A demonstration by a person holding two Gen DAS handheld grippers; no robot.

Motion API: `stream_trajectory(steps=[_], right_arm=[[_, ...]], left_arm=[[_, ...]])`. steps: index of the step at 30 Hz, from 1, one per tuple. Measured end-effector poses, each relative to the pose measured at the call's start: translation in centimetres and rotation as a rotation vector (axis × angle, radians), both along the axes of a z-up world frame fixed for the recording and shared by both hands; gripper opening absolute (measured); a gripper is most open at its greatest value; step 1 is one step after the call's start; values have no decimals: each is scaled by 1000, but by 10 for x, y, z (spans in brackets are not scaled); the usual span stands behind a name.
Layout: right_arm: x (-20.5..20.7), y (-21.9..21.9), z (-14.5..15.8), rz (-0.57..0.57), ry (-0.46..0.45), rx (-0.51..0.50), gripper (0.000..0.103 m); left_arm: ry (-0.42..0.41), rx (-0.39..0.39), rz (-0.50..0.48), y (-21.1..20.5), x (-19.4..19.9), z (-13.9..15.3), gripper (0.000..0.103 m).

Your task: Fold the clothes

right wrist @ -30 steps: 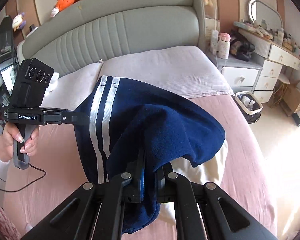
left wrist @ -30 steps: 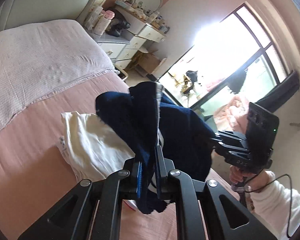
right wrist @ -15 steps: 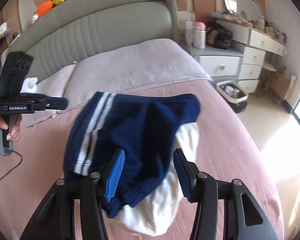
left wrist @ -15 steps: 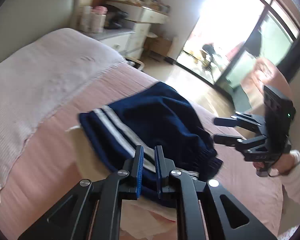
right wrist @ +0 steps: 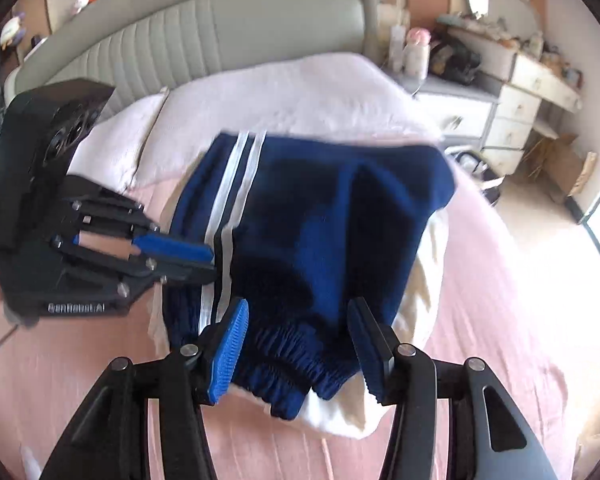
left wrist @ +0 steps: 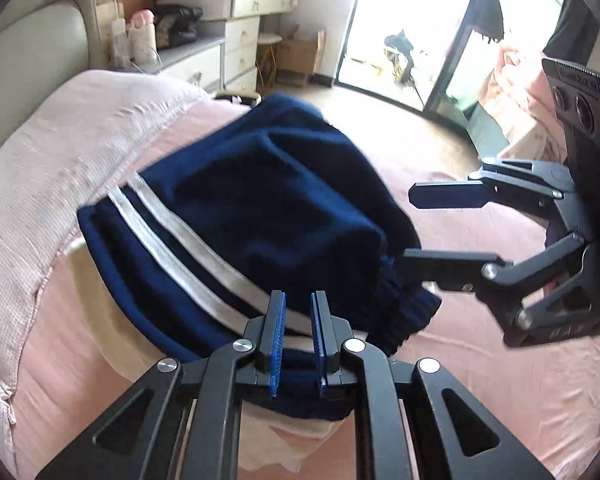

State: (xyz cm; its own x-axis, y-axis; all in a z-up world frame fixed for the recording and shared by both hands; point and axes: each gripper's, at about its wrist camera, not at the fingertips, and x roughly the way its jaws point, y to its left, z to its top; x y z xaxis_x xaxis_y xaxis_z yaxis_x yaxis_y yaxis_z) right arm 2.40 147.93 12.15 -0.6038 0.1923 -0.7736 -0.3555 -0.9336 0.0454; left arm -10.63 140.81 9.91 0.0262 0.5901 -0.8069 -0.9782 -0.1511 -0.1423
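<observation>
Navy track pants (left wrist: pixel 260 216), folded, now lie on the white garment (right wrist: pixel 416 312) mid-bed, no longer hoisted as a second ago; left gripper (left wrist: pixel 298 334) nearly closed, holding nothing I can see; right gripper (right wrist: pixel 300 344) spread wide, released; this fold looks done; pink sheet (left wrist: pixel 480 380); dresser (right wrist: pixel 512 92) and balcony door (left wrist: pixel 440 32) beyond.

Both grippers (right wrist: pixel 296 344) are black linkages with silver screws and ribbed blue pads (right wrist: pixel 230 348).
</observation>
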Motion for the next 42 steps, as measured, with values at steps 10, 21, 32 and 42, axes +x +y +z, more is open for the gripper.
stream_trajectory(steps=[10,21,32,42], right_arm=[[-11,-2,24,-267,62,96,84],[-51,-25,21,-220,63,54,103],[-41,-72,48,-99,76,147,103],[-28,-117,143,45,131,40,103]], left_arm=[[77,37,262,-15,-33,28,64],[84,29,440,-80,-43,34,80],[120,71,617,-131,-29,64,94],[159,52,925,-228,-4,152,94]])
